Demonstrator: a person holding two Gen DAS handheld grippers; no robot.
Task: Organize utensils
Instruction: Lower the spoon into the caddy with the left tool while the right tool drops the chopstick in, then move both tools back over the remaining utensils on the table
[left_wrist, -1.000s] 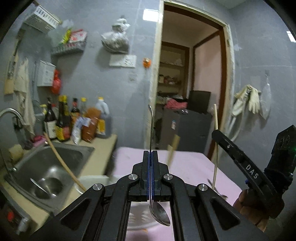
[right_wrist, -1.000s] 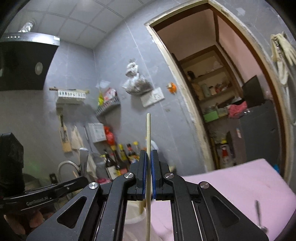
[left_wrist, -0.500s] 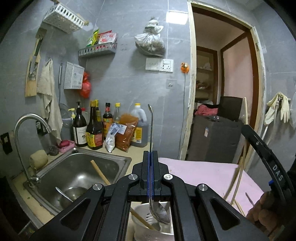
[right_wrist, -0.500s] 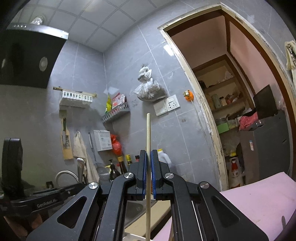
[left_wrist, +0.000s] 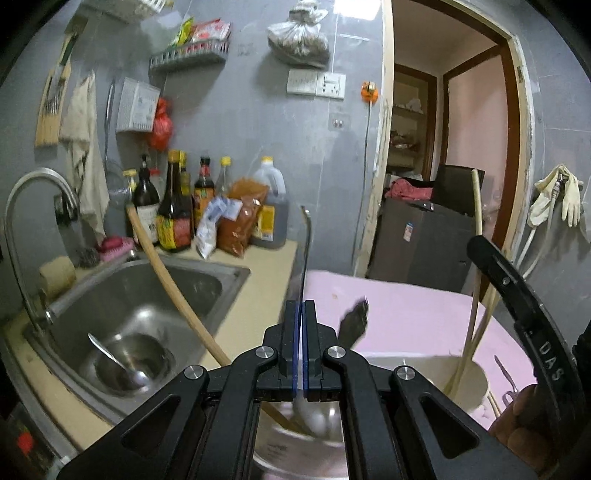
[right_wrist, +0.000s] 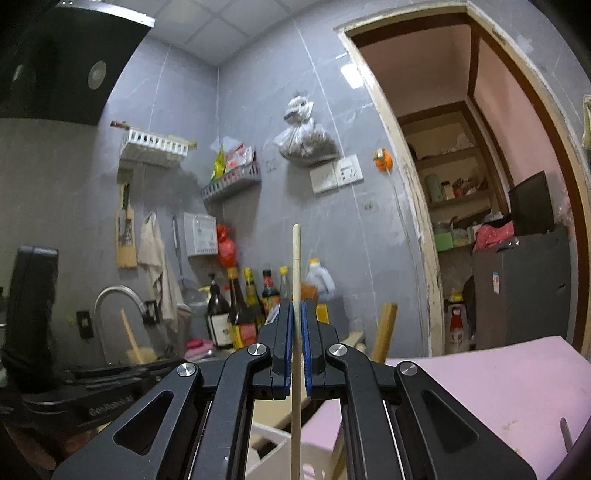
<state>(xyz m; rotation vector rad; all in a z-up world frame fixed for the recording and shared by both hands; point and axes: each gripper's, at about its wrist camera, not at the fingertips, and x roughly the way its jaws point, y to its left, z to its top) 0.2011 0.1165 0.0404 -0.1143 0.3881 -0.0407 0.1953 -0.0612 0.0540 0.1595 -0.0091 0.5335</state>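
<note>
My left gripper (left_wrist: 300, 306) is shut on a metal spoon (left_wrist: 306, 254). Its handle points up and its bowl hangs low inside a white utensil holder (left_wrist: 413, 360) just below the jaws. My right gripper (right_wrist: 296, 306) is shut on a pale chopstick (right_wrist: 296, 258), held upright over the holder (right_wrist: 273, 443). In the left wrist view the right gripper (left_wrist: 480, 247) stands at the right with that chopstick (left_wrist: 477, 206), whose lower end reaches into the holder's right compartment beside more chopsticks (left_wrist: 458, 369). A long wooden handle (left_wrist: 166, 273) leans out of the holder's left side.
The holder sits where the beige counter (left_wrist: 269, 280) meets the pink table (left_wrist: 406, 310). Left of it is a steel sink (left_wrist: 140, 295) with a bowl and spoon (left_wrist: 114, 362), bottles (left_wrist: 173, 206) behind. A small metal utensil (right_wrist: 565, 430) lies on the pink table. A person's hand (left_wrist: 517, 421) grips the right tool.
Both grippers moved toward the counter and sank. The spoon's bowl has dropped into the white holder, and the right gripper's chopstick now hangs over the holder.
</note>
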